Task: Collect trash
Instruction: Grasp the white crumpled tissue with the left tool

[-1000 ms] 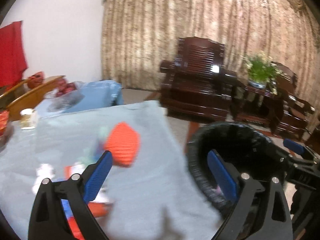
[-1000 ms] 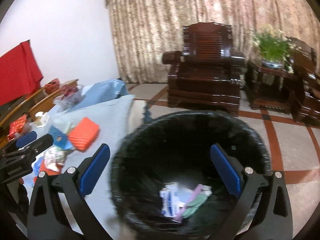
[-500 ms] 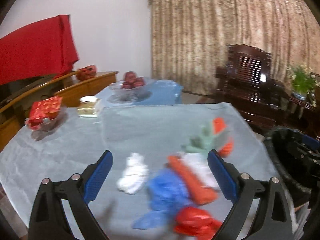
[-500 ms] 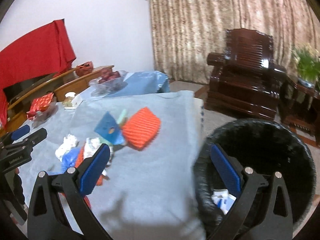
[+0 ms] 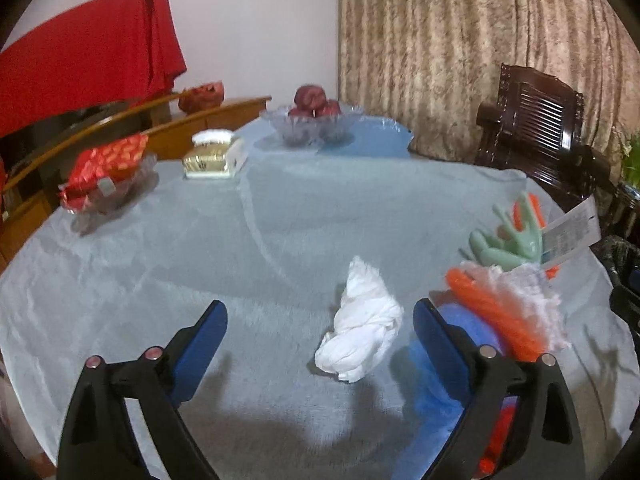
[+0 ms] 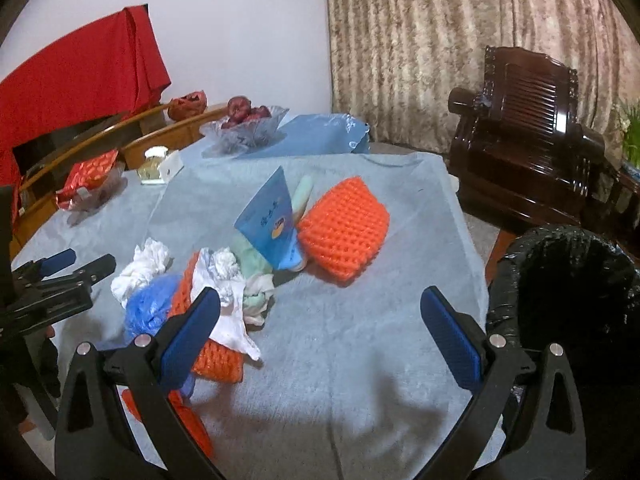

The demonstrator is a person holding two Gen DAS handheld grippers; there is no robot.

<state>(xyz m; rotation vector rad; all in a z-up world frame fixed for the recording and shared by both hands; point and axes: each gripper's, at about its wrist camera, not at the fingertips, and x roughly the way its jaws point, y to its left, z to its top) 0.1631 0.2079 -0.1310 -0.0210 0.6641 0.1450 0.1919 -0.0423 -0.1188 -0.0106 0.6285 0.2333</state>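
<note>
The left gripper [image 5: 320, 340] hung over the near edge of the table [image 5: 280, 240] with its blue-padded fingers [image 5: 200, 344] spread wide and nothing between them but cloth; a crumpled white tissue [image 5: 362, 328], twisted and soft-looking, lay on the tablecloth just inside the right-hand finger. Beside that finger sat a crinkled blue plastic bag [image 5: 468, 332], and over it a ribbed orange foam net [image 5: 492, 316] under a frayed, pale scrap of wrapping (too blurred to name). Farther toward the right edge lay a pale green rubber glove [image 5: 504, 240], fingers splayed. The right gripper [image 6: 320, 332] was likewise wide open and empty, hovering above the table's near right corner. Ahead of it, in mid-table, lay the same heap: the tissue [image 6: 140, 268], the blue bag [image 6: 148, 308], a white torn wrapper [image 6: 228, 300], and a flat blue squeeze tube [image 6: 272, 224] leaning against a puffy, waffle-textured orange foam sleeve [image 6: 344, 228]. Off the table's right edge stood the round trash bin [image 6: 560, 280], lined with glossy black plastic. Along the far edge sat a cut-glass fruit bowl [image 5: 312, 128] of dark red fruit, a tissue box [image 5: 214, 158], and a glass dish with a red packet [image 5: 108, 168].
</note>
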